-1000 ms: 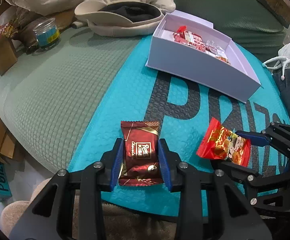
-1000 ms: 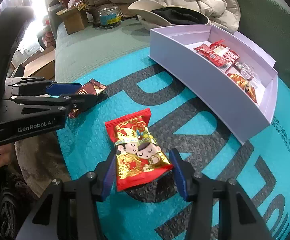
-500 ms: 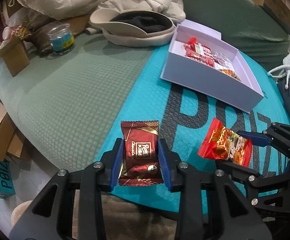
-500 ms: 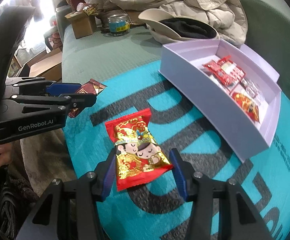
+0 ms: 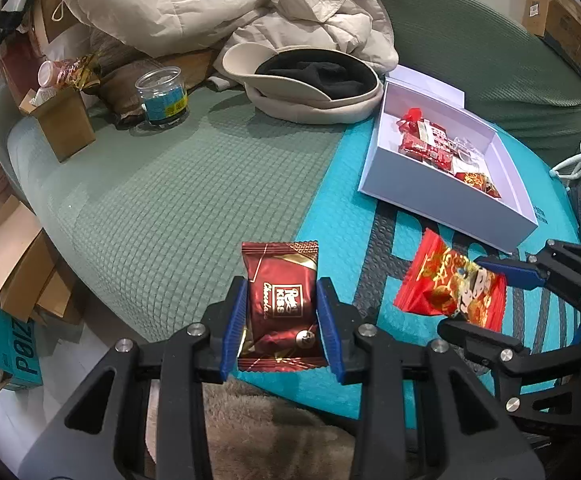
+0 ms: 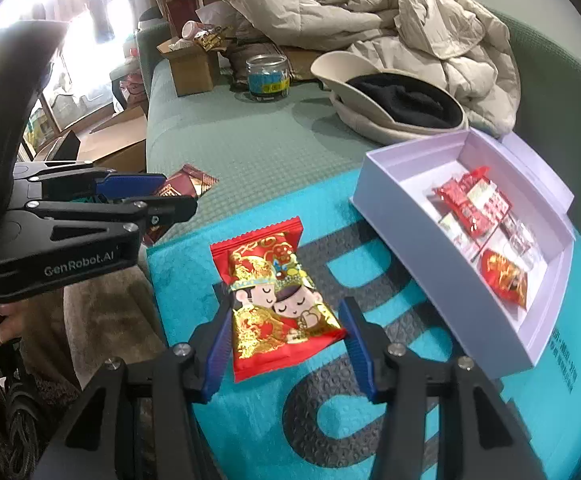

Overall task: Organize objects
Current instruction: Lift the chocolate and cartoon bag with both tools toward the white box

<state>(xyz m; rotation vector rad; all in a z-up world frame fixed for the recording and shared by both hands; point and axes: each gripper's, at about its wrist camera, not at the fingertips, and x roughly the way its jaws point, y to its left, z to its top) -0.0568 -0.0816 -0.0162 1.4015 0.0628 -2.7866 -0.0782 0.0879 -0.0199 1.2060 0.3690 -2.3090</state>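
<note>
Above the teal mailer (image 6: 370, 432), both grippers angled downward: left gripper (image 5: 281, 314) clamping chocolate packet (image 5: 278, 300), right gripper (image 6: 286, 344) clamping red candy packet (image 6: 278, 300).

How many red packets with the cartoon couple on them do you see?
2 that I can make out. One cartoon packet is held in the right tool. A similar red-and-gold packet lies in the white box; its picture is unclear, and others may be hidden there.

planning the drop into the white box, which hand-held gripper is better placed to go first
Right, probably. The right hand-held gripper with its red cartoon packet sits closer to the white box; the left hand-held gripper holds its chocolate packet farther away.
</note>
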